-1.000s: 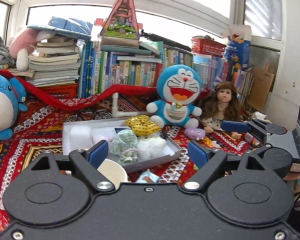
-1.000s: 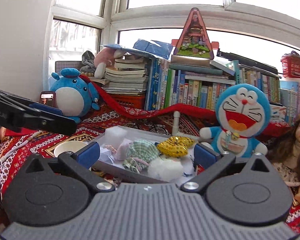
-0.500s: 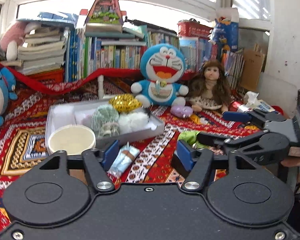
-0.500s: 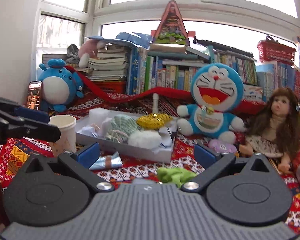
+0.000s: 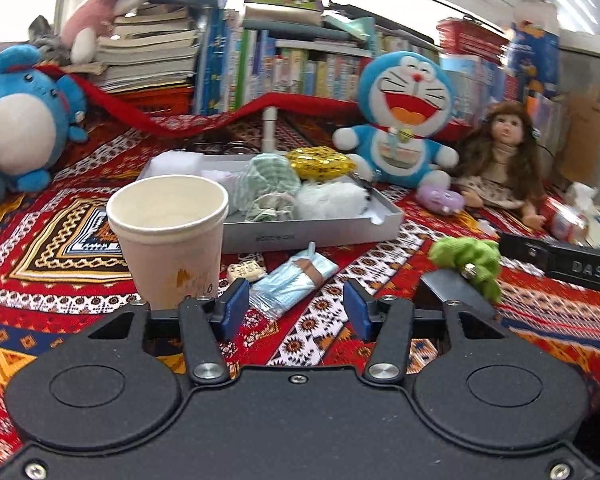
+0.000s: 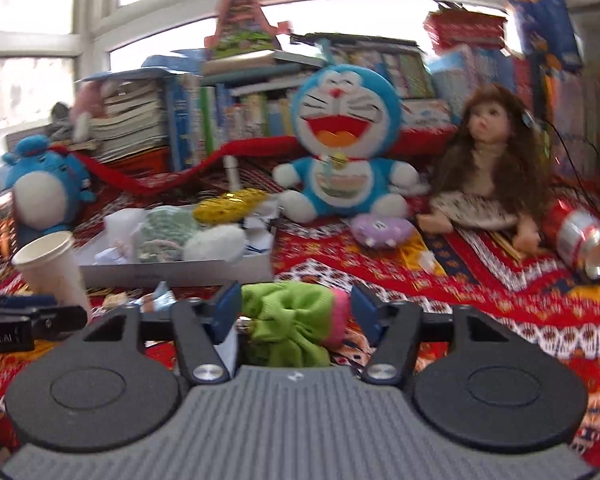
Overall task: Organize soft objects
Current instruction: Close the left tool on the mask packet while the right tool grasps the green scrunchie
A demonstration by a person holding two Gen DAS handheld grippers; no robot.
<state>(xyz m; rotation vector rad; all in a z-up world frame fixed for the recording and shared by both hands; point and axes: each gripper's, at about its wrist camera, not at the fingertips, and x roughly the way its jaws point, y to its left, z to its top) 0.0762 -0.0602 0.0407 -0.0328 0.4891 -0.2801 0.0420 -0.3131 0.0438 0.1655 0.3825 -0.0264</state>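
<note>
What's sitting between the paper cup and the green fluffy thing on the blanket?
In the left wrist view, a light blue packet lies on the cloth between the paper cup and the green fluffy thing, with a small beige trinket beside the cup.

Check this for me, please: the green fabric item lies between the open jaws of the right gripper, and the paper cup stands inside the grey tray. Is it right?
Only one part is wrong. The paper cup stands on the patterned cloth in front of the grey tray, not inside it; the left wrist view shows this. The green fabric item does lie between the open jaws of the right gripper.
</note>
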